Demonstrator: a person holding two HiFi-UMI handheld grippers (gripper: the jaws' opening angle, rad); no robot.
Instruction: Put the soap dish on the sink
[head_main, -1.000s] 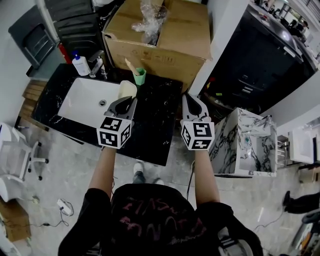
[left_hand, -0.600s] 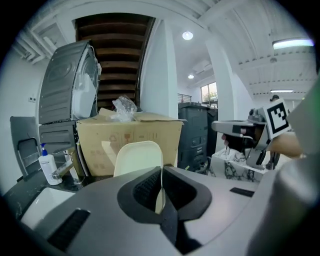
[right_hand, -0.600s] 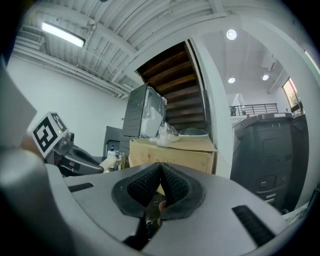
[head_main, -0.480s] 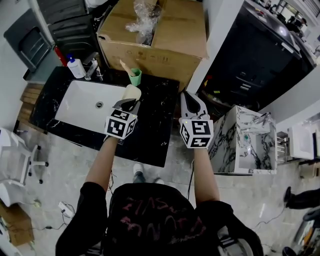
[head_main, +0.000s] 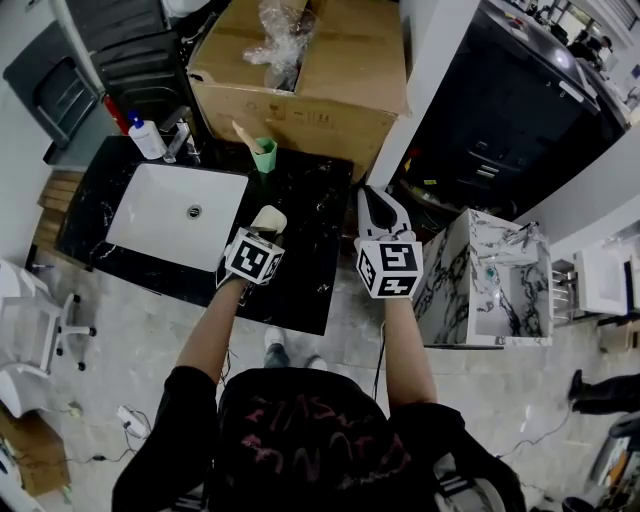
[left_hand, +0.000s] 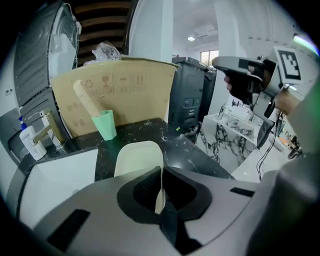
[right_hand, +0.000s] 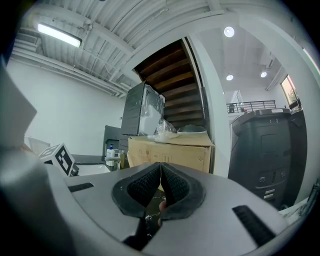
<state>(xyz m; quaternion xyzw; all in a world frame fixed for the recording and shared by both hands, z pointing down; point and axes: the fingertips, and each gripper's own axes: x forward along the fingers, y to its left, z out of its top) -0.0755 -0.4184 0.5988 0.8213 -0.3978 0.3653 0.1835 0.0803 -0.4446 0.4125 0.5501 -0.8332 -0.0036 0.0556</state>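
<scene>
My left gripper (head_main: 263, 233) is shut on the near edge of a cream soap dish (head_main: 269, 217), held over the black marble counter (head_main: 310, 215) just right of the white sink basin (head_main: 170, 215). In the left gripper view the soap dish (left_hand: 138, 157) sticks out ahead of the left gripper (left_hand: 160, 181), tilted, its rim pinched between the jaws. My right gripper (head_main: 373, 198) hovers shut at the counter's right edge with nothing in it. In its own view the right gripper (right_hand: 160, 172) has its pads pressed together.
A green cup (head_main: 263, 155) with a stick in it stands at the counter's back. A soap bottle (head_main: 146, 138) and faucet (head_main: 182, 138) sit behind the basin. A large cardboard box (head_main: 310, 70) rises behind the counter. A small marble cabinet (head_main: 480, 290) stands to the right.
My left gripper has drawn the soap dish back toward me and a little right, away from the green cup and the basin's edge. The right gripper has hardly moved.
</scene>
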